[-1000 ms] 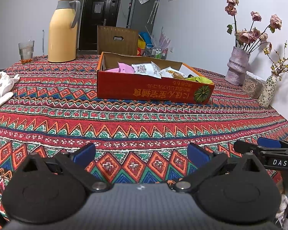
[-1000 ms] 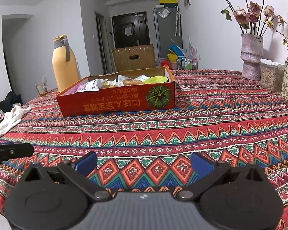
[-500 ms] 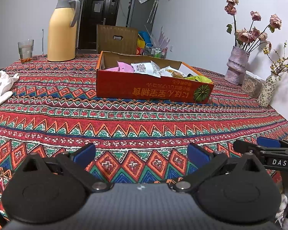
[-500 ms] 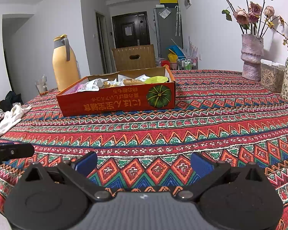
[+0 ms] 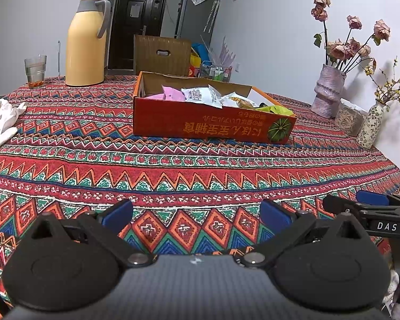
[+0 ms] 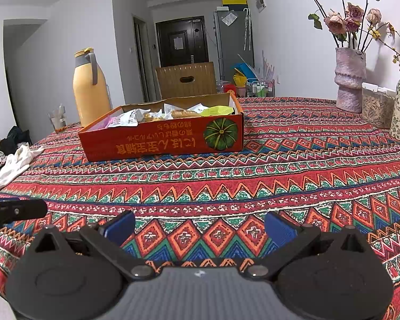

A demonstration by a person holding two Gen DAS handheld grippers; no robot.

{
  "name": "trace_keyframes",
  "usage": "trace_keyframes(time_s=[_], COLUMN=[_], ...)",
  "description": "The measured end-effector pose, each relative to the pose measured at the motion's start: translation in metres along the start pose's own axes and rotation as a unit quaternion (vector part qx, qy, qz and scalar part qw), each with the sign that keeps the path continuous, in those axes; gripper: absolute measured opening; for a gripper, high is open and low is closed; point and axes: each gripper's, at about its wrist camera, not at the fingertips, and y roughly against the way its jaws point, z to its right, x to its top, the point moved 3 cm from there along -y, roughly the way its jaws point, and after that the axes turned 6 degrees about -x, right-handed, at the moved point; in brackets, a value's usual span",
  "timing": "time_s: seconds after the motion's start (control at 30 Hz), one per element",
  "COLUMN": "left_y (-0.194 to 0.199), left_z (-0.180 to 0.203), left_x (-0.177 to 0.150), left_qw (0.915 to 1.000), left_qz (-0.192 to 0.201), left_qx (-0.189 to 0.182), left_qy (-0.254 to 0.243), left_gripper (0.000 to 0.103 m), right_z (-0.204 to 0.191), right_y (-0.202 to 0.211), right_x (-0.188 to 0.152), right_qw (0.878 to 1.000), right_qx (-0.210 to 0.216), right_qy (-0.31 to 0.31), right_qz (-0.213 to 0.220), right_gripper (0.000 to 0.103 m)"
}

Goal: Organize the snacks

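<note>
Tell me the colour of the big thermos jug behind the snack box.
Pale yellow thermos jug with a grey handle and collar, clearest in the left wrist view.

A woven cloth table cover (image 5: 200, 165) with a matt, textured surface. On it, a printed cardboard box (image 5: 213, 126) holding glossy plastic snack packets (image 5: 202, 96). Left of the box, a smooth plastic-looking yellow jug (image 5: 86, 45) and a clear glass (image 5: 35, 70).

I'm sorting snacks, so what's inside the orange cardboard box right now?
The orange box holds loose snack packets: pink, white and yellow-green. Anything beneath them is hidden.
</note>
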Motion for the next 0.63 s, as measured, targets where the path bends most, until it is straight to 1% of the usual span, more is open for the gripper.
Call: trace_keyframes(time_s=[0.63], left_y=[0.0033], left_z=[0.0036], left_x=[0.0023], left_qw=[1.0], left_qz=[0.004], left_qx=[-0.004], left_qy=[-0.008], left_gripper=[0.103], right_z=[-0.0009], right_y=[0.0002], right_x=[-0.0006], right_qw=[1.0], right_qx=[0.0], right_qy=[0.001], right_qz=[-0.001], right_gripper=[0.103])
